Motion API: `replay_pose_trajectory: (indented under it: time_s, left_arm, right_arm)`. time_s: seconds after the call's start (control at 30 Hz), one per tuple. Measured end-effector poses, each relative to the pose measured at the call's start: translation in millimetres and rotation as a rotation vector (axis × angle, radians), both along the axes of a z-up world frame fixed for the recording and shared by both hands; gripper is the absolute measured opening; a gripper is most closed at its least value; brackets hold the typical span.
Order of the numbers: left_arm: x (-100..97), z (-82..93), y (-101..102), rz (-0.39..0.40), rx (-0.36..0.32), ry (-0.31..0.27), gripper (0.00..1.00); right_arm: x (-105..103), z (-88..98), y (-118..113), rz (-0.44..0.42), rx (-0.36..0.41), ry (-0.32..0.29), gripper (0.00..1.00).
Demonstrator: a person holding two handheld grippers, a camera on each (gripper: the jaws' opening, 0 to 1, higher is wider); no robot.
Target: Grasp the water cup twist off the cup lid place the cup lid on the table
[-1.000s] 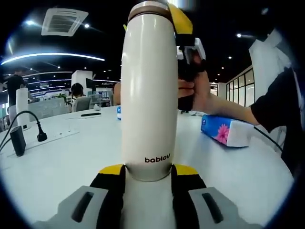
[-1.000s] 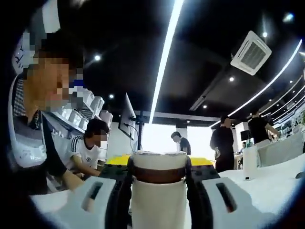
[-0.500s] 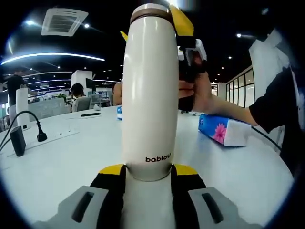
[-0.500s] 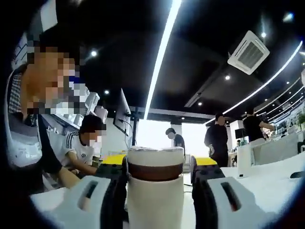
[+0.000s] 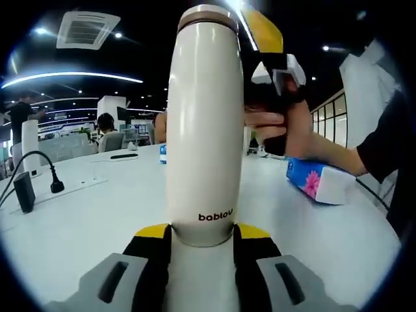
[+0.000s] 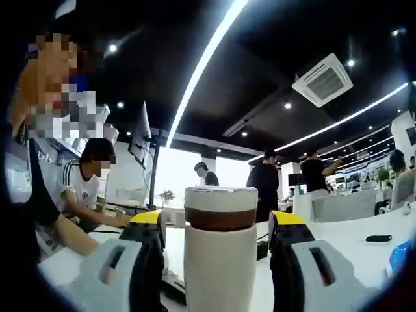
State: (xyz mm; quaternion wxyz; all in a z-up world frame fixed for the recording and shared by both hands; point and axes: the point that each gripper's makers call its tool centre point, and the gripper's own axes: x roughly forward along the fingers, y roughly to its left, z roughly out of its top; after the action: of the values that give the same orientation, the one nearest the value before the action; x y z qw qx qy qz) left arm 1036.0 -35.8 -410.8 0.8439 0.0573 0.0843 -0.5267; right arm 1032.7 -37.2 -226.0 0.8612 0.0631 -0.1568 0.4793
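— What do I count from my left jaws?
— One cream water cup (image 5: 205,123), one blue tissue pack (image 5: 322,182), one black plug (image 5: 56,186).
— And from my right?
— One cup lid (image 6: 220,207), one black phone (image 6: 377,238).

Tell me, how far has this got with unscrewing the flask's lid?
Done: the left gripper grips the base of the cream water cup, holding it upright over the white table. In hand: the right gripper sits at the cup lid, its jaws standing apart on either side of it, not clamped. Left: the lid looks still seated on the cup, so gripping, twisting it off and setting it down remain.
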Motion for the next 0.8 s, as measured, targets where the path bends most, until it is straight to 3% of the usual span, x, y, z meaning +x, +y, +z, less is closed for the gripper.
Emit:
replay_pose_trajectory:
  time_s: [0.2,0.27,0.43,0.6,0.8]
  left_arm:
    - [-0.7,0.3,0.1,0.002,0.000,0.000,0.39]
    - [-0.9,0.4,0.2,0.001,-0.001,0.000,0.40]
    - [-1.3,0.7,0.3,0.001,-0.001,0.000,0.39]
    - [-1.4,1.1,0.2,0.003,0.000,0.000,0.39]
    - [-1.2,1.3,0.0,0.007,0.000,0.000,0.39]
  right_arm:
    - [-10.0,5.7,-8.9,-0.121,0.005,-0.003,0.66]
    - [-10.2,8.8,-15.6,-0.211,-0.029,-0.050,0.66]
    - [-13.6,16.4,-30.0,-0.381,-0.046,-0.079,0.66]
    - [-26.5,23.9,-30.2,-0.436,-0.014,-0.077,0.62]
    - [-26.6,19.3,-20.1,-0.465,-0.009,-0.046,0.58]
